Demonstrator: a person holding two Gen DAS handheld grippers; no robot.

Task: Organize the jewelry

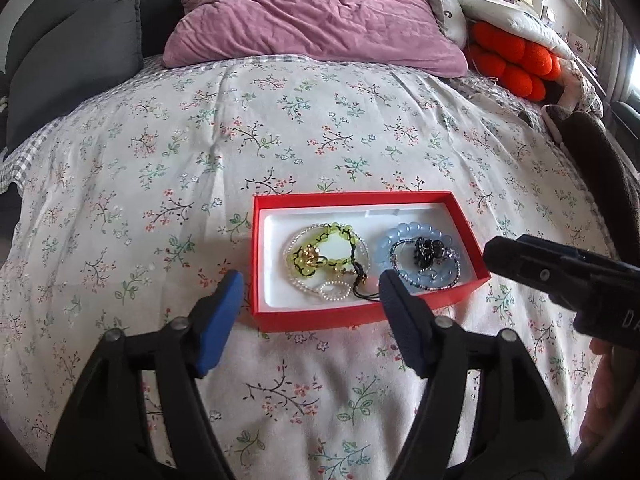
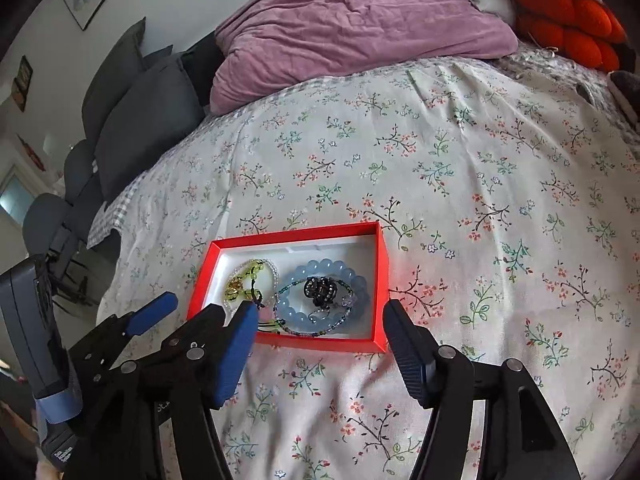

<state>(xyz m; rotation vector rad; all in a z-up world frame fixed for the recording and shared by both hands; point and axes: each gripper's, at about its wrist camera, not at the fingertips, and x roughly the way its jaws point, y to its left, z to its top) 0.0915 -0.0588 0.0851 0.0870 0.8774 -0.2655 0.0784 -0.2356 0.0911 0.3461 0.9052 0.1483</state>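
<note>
A shallow red box (image 1: 362,316) with a white lining sits on a floral bedspread (image 1: 320,132), near its front edge, holding the jewelry in two loose heaps. On one side lie yellow-green beads (image 1: 340,232) on black cord, tangled with a gold charm (image 1: 310,256) and a strand of small pearls (image 1: 332,292). On the other side, a bracelet of large pale-blue beads (image 1: 416,236) rings a black hair claw (image 1: 428,252) and a thin string of dark beads (image 1: 424,286). Both grippers hover just before the box — the left gripper (image 1: 310,300) and the right gripper (image 2: 320,334) each with blue-padded jaws spread wide and nothing between them. A mauve pillow (image 1: 320,12) and an orange cushion (image 1: 516,60) lie at the far end of the bed.
</note>
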